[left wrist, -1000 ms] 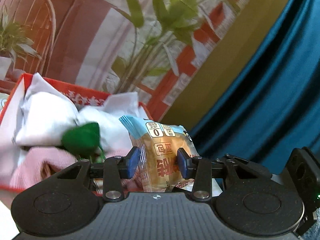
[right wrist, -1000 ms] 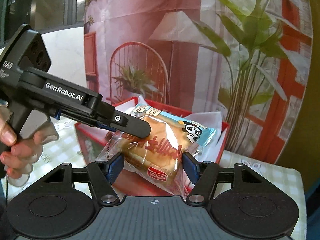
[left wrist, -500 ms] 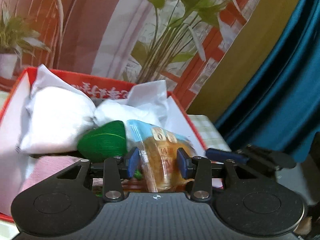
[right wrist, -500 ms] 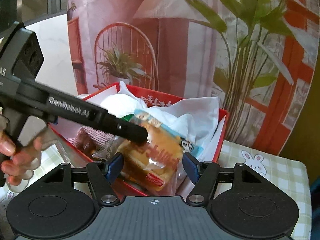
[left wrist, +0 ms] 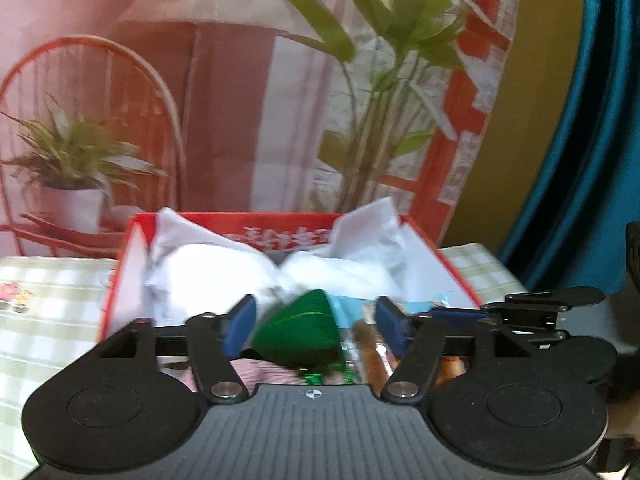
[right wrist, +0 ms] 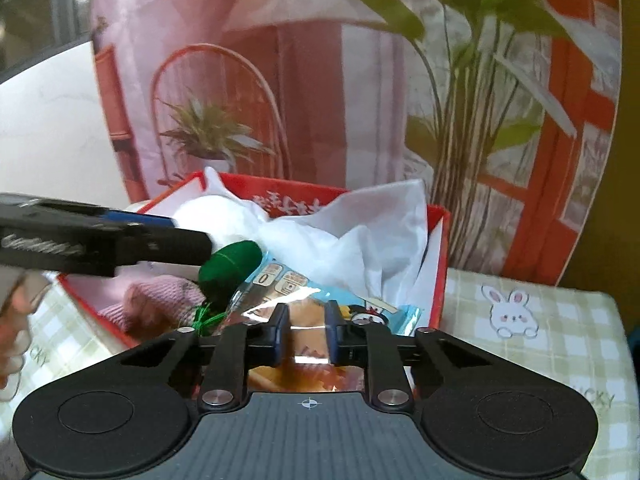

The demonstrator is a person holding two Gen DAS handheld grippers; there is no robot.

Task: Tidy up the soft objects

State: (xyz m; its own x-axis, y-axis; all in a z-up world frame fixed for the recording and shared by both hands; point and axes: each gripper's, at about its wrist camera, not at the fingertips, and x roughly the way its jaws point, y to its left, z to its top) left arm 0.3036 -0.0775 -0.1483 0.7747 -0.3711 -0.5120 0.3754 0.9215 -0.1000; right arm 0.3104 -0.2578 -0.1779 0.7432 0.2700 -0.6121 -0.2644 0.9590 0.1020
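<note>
A printed backdrop (right wrist: 320, 80) showing a potted plant and red chair is hanging behind; a checked tablecloth (right wrist: 560, 320) bearing a rabbit motif (right wrist: 509, 310) is covering the table; a teal curtain (left wrist: 592, 140) is draping rightward.

Opening left gripper (left wrist: 312, 326) over green plush (left wrist: 298, 334) in red box (left wrist: 120, 280)

Printed backdrop (right wrist: 320, 80) of chair and plants (slightly blurred), teal curtain (left wrist: 580, 160), checked tablecloth (right wrist: 560, 320) with 1 rabbit.
</note>
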